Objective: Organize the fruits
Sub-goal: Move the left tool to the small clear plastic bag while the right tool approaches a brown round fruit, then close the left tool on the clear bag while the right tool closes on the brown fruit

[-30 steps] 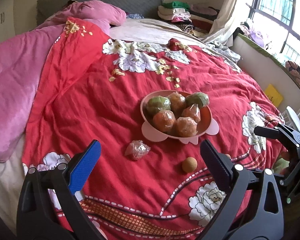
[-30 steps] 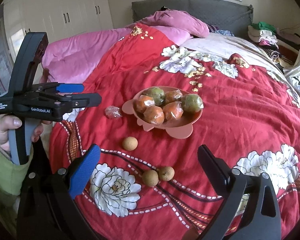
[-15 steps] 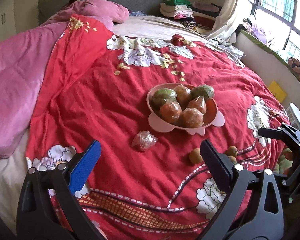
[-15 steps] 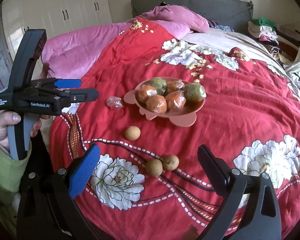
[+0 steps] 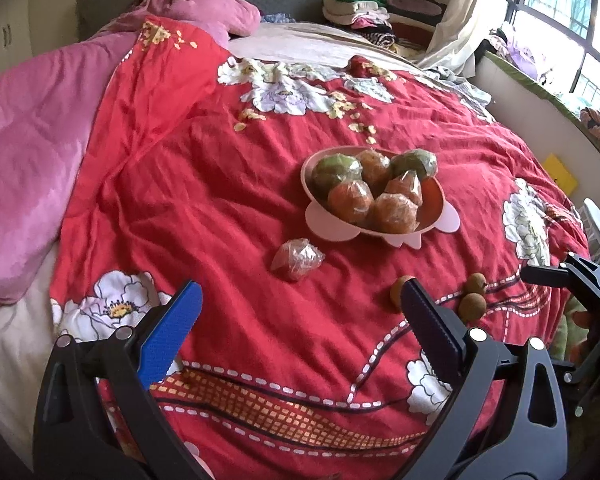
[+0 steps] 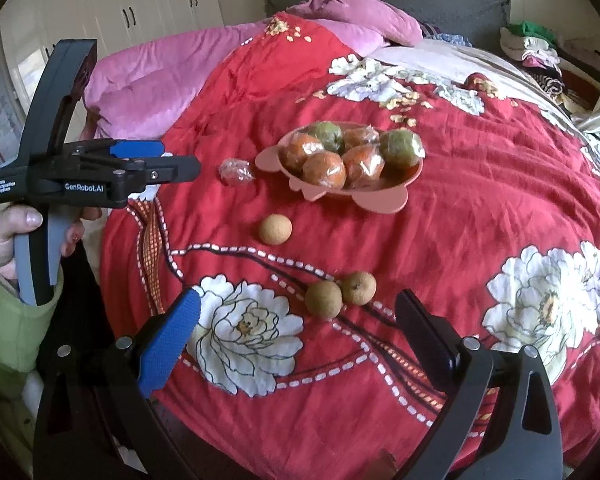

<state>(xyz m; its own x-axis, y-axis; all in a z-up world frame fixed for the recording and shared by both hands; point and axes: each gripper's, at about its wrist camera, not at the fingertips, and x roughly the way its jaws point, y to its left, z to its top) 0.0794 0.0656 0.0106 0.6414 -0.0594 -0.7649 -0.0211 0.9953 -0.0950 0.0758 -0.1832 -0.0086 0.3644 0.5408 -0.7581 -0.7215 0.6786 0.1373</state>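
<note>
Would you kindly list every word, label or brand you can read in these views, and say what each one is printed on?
"GenRobot.AI": white lettering on the side of the left gripper, seen in the right wrist view.
A small three-line white label on the rear of the same body: too small to read reliably.
Nothing else bears readable text.

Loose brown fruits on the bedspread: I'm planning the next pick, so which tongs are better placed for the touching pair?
Right tongs: open, with the touching pair just ahead; the left tongs sit off to the side.

Six plastic-wrapped orange and green fruits (image 6: 325, 169) fill one pink scalloped plastic bowl (image 6: 384, 200), one wrapped reddish fruit (image 6: 236, 172) lies loose, and three small round brown fruits (image 6: 275, 229) lie loose.
</note>
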